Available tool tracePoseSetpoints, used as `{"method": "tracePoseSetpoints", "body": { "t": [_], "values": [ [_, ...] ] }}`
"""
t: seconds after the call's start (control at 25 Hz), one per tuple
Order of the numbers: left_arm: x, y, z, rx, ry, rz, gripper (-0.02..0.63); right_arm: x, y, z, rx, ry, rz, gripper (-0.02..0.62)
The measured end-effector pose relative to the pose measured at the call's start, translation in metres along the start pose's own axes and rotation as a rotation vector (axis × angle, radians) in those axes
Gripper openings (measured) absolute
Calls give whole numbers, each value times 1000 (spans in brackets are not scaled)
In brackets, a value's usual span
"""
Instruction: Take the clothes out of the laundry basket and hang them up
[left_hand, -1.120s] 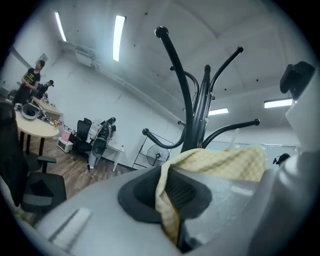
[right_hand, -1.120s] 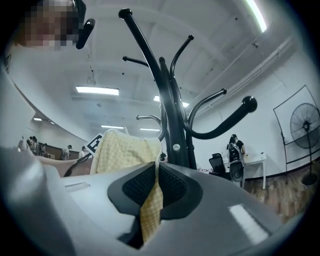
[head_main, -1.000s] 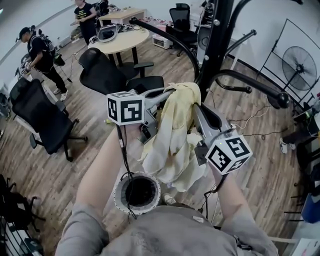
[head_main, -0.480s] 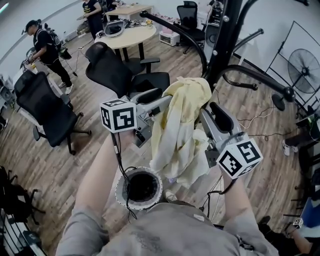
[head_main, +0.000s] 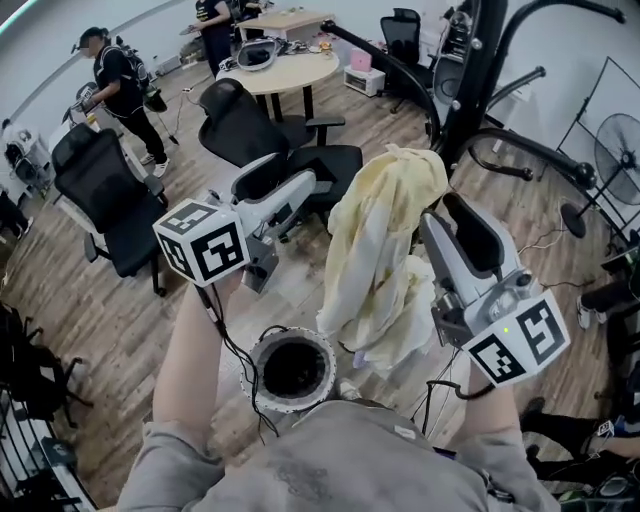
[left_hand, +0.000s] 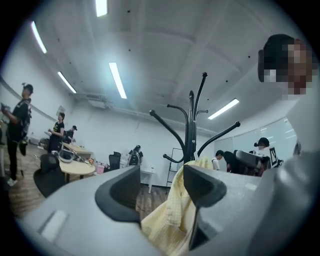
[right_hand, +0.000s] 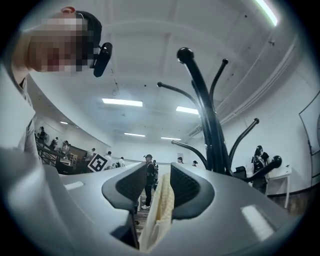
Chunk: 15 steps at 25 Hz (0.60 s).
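**The yellow garment (head_main: 385, 250) hangs near the coat rack (head_main: 478, 70)**

Your right gripper (right_hand: 156, 187) has just been opening its jaws. The cloth lies between them, against one pad. Your left gripper (left_hand: 162, 182) holds its jaws apart, empty, beside the cloth.

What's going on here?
A person with a gripper in each hand is hanging laundry. A pale yellow garment is raised in front of the black coat rack; the basket stands on the floor below. The right gripper has just been opening; the cloth sits between its fingers, against one only. The left gripper is open, its fingers pressing nothing.
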<state>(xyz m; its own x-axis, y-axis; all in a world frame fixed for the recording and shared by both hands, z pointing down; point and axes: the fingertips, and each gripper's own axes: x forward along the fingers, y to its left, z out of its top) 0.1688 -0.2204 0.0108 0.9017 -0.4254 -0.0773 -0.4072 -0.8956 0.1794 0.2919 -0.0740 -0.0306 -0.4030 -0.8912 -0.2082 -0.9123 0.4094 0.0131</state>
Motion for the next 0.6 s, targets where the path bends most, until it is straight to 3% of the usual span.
{"method": "tracePoseSetpoints", "body": {
  "t": [0.2,0.6],
  "values": [
    [-59,3,11,134,12,165,265,16,37,4,-15,-11,111,148],
    [-188,12,11,210,24,445,220,67,112,-20,51,12,341,124]
  ]
}}
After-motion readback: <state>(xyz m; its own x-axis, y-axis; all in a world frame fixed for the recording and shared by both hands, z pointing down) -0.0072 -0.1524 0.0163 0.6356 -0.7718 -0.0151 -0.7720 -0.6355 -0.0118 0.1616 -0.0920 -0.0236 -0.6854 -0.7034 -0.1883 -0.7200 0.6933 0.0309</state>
